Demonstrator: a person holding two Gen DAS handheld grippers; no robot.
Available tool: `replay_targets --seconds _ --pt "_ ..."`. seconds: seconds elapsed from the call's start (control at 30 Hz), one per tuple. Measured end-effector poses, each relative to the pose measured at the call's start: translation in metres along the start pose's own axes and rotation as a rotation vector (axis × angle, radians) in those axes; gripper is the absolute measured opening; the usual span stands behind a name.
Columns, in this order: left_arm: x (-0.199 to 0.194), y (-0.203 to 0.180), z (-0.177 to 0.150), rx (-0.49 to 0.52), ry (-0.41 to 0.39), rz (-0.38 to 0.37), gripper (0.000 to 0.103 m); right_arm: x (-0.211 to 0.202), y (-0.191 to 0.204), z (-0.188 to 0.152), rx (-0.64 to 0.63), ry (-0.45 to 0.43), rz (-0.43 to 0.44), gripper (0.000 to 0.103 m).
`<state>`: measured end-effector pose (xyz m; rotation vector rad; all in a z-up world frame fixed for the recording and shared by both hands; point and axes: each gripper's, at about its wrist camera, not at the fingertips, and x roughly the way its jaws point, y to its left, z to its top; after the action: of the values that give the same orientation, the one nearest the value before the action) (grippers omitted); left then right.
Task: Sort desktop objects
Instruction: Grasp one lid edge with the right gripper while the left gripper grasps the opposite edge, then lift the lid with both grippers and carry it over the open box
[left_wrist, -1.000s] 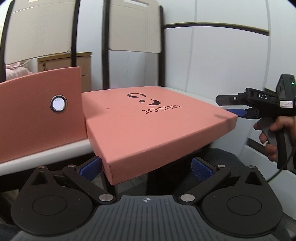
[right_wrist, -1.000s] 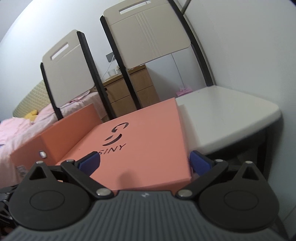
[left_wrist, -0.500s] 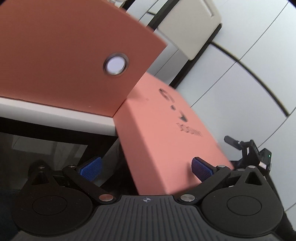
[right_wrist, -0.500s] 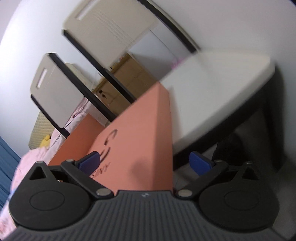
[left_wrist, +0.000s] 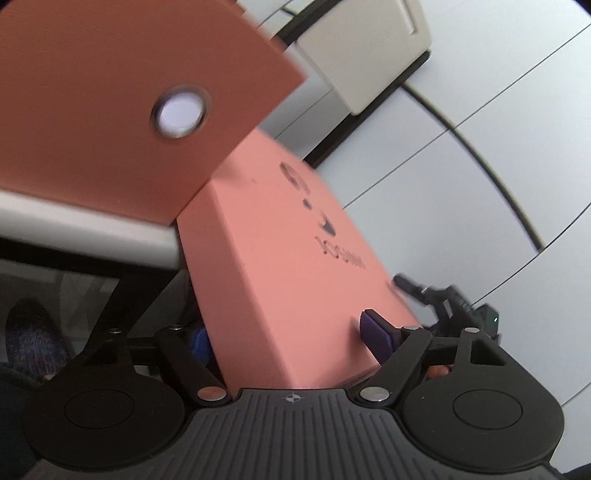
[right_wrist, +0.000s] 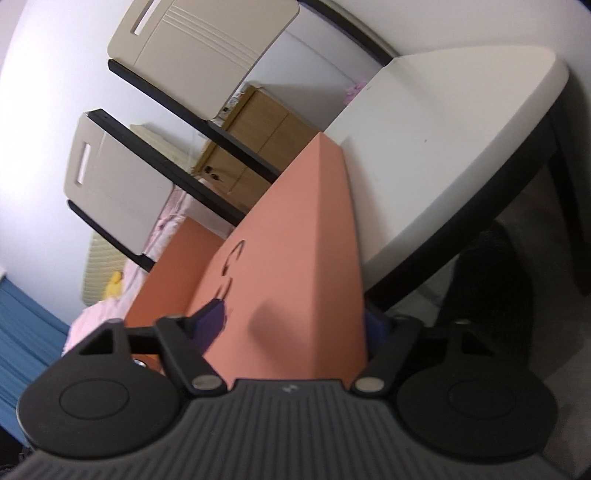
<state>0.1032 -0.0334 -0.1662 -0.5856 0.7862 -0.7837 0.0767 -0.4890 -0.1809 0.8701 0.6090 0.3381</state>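
A salmon-pink box lid (left_wrist: 280, 258) printed with a dark logo juts out past the edge of a white chair seat (right_wrist: 443, 122). My left gripper (left_wrist: 288, 336) is shut on its near side wall, one blue pad (left_wrist: 373, 332) on top and the other underneath. My right gripper (right_wrist: 295, 321) is shut on the opposite end of the same lid (right_wrist: 295, 258). In the left wrist view the right gripper (left_wrist: 443, 299) shows beyond the lid's far corner. The matching pink box base (left_wrist: 129, 110), with a metal eyelet, stands beside the lid on a seat.
Two chairs with cream backrests (right_wrist: 199, 44) and black frames stand side by side. A wooden cabinet (right_wrist: 266, 140) and a pink bed (right_wrist: 107, 314) lie behind them. White panelled wall (left_wrist: 480, 166) is on the right. A slippered foot (left_wrist: 29, 332) is on the floor below.
Both grippers have narrowed from open onto the lid's edges. Both views have rolled steeply, and the lid now looks tilted with one end off the seat.
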Motion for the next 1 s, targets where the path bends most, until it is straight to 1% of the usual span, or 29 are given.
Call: replay_targets --seconds 0.03,0.07,0.27,0.4,0.5,0.73,0.9,1.0 --pt "-0.005 -0.002 0.0 0.005 -0.015 -0.01 0.082 -0.003 0.004 -0.001 -0.007 -0.004 -0.014 0.065" --pt "-0.011 -0.003 0.0 0.008 -0.025 -0.02 0.082 -0.008 0.01 -0.002 -0.016 -0.009 -0.016 0.064" --pt "-0.037 -0.016 0.004 0.012 -0.071 -0.106 0.082 -0.04 0.045 -0.012 -0.051 -0.054 -0.015 0.064" --pt "-0.054 -0.021 0.003 0.009 -0.089 -0.145 0.083 -0.062 0.065 -0.024 -0.06 -0.092 -0.021 0.064" --pt "-0.063 -0.028 0.003 0.018 -0.097 -0.166 0.083 -0.078 0.079 -0.034 -0.066 -0.121 -0.026 0.064" --pt "-0.082 -0.049 0.002 0.087 -0.142 -0.212 0.083 -0.107 0.101 -0.051 -0.062 -0.194 -0.025 0.064" --pt "-0.095 -0.061 0.003 0.114 -0.167 -0.247 0.083 -0.124 0.122 -0.05 -0.103 -0.233 -0.014 0.064" --pt "-0.107 -0.071 0.004 0.138 -0.196 -0.256 0.083 -0.132 0.134 -0.046 -0.131 -0.253 0.002 0.064"
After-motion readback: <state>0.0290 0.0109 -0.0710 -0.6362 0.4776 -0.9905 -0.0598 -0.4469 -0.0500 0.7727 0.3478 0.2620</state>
